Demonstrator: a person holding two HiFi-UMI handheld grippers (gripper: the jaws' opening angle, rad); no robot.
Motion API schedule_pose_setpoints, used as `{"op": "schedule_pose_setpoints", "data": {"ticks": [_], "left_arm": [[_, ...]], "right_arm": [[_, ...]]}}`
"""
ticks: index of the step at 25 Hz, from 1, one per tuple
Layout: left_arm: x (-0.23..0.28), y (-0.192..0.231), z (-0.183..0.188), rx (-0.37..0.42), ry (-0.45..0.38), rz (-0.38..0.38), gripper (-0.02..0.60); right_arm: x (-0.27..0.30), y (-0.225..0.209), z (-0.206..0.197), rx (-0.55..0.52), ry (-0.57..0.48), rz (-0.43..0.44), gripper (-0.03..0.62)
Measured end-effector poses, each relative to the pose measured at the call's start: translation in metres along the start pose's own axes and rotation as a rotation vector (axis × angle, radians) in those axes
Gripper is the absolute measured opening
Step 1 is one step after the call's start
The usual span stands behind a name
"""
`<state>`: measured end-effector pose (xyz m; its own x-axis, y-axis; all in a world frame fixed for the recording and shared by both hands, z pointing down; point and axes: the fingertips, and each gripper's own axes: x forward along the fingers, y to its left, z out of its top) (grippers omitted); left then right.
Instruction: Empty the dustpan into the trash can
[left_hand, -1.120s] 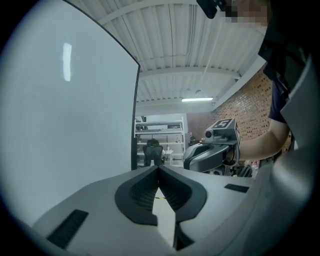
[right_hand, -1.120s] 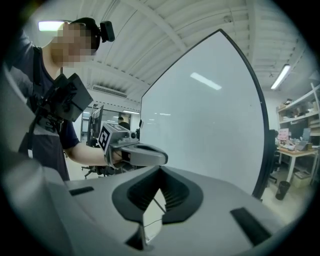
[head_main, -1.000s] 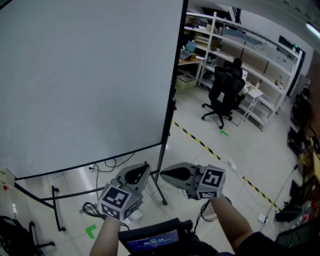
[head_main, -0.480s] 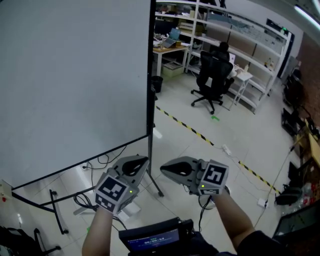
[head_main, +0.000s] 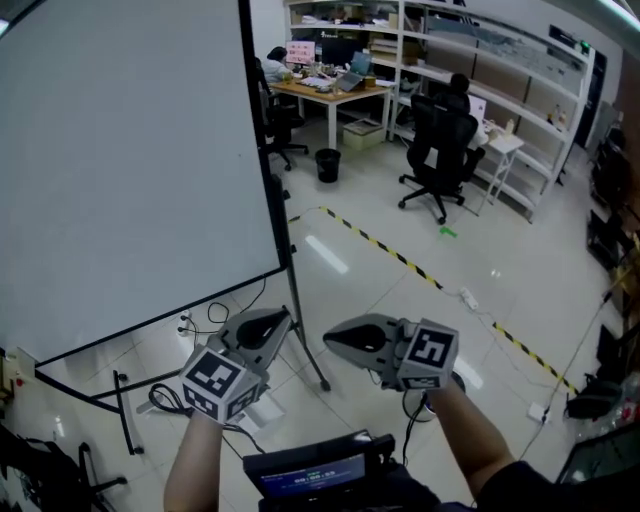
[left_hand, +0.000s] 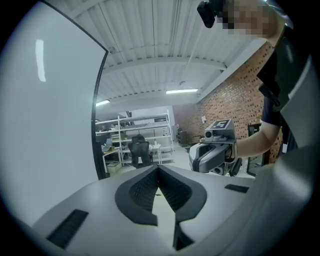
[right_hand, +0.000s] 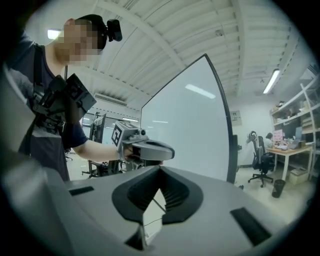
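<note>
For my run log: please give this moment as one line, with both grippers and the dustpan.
left gripper: shut, empty | right gripper: shut, empty | dustpan: not in view | ahead: whiteboard

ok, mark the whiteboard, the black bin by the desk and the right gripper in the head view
whiteboard (head_main: 130, 170): head view, middle of the white panel.
black bin (head_main: 327, 166): head view, its side wall.
right gripper (head_main: 325, 339): head view, the tip where the closed jaws meet.

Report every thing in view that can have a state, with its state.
left tool, shut, empty
right tool, shut, empty
white board, upright on its stand
black bin, upright
office chair, upright
</note>
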<state>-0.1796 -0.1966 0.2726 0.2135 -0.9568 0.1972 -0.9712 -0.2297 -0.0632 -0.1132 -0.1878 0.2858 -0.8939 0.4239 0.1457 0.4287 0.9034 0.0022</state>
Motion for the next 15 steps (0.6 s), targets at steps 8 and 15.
{"op": "schedule_pose_setpoints", "data": {"ticks": [8,15], "left_arm": [[0.042,-0.034,0.026,-0.006,-0.040,0.095,0.000],[0.043,-0.054,0.038,-0.009,-0.046,0.175,0.000]], "right_arm": [[-0.069,-0.020,-0.012,0.121,-0.045,0.002,0.009],[-0.093,-0.028,-0.016,0.207,-0.104,0.029,0.009]]}}
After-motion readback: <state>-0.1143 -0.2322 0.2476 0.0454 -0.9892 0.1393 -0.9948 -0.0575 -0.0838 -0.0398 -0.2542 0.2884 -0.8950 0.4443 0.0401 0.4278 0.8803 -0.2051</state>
